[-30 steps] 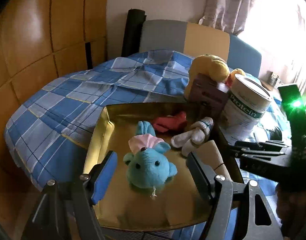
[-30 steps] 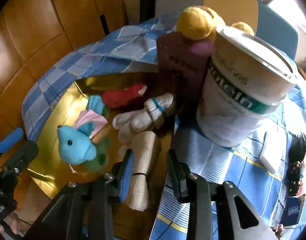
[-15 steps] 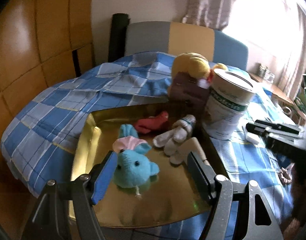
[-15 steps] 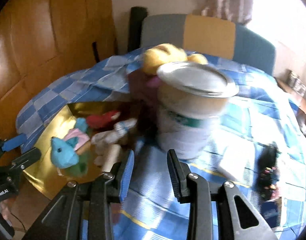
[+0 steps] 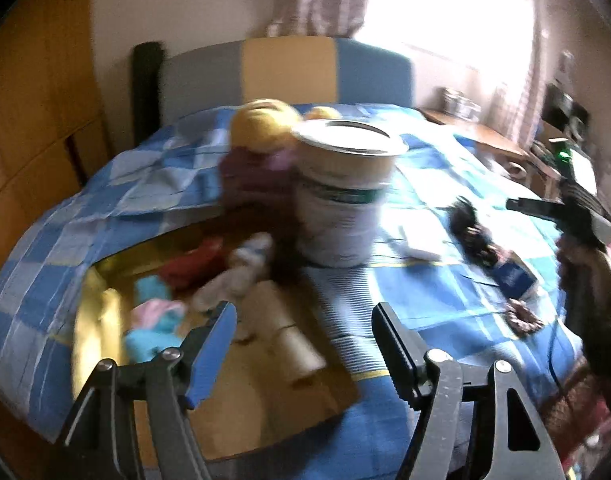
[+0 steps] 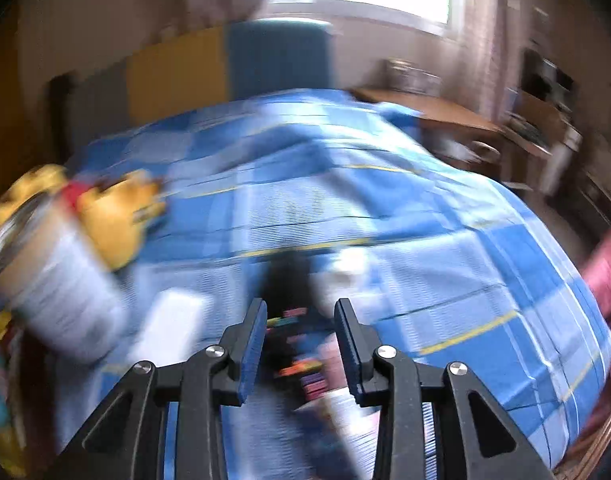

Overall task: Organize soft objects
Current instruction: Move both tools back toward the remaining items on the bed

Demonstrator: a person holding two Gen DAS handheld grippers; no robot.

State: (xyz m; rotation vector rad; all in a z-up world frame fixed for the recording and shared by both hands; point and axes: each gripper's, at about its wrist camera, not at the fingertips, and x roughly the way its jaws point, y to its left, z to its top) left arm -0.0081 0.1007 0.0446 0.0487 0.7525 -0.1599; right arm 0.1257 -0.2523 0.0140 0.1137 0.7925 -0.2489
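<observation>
Left gripper (image 5: 303, 334): its jaws are standing wide apart with nothing between them, hanging over the near edge of the gold tray and the checked bedspread.
Right gripper (image 6: 299, 336): its jaws are standing a little apart and gripping nothing; through the gap a dark object with coloured marks (image 6: 293, 336) is showing on the bedspread, too blurred to identify. In the left wrist view this gripper is appearing at the right edge as a black tool (image 5: 561, 210) in a person's hand (image 5: 585, 264).
Gold tray (image 5: 89, 332): it is lying on the bed at the left, partly under a fold of the bedspread.
Soft objects: a blue plush toy (image 5: 153, 328) with a pink patch is lying in the tray near its left wall; a red soft item (image 5: 193, 262) and a white one (image 5: 241, 264) are lying farther back in it; a beige roll (image 5: 281, 332) is lying along the tray's right side.
Yellow plush toy (image 5: 265, 126): it is sitting behind a dark maroon box (image 5: 253, 178), touching the white can.
White can (image 5: 343, 192): it is standing upright on the bed just beside the tray's far right corner.
Bedspread (image 6: 425, 248): blue checks with thin yellow lines are covering the whole bed.
Small clutter: a white flat piece (image 5: 415, 242) and a dark object (image 5: 471, 236) are lying to the right of the can.
Sharpness: both views are smearing heavily.
</observation>
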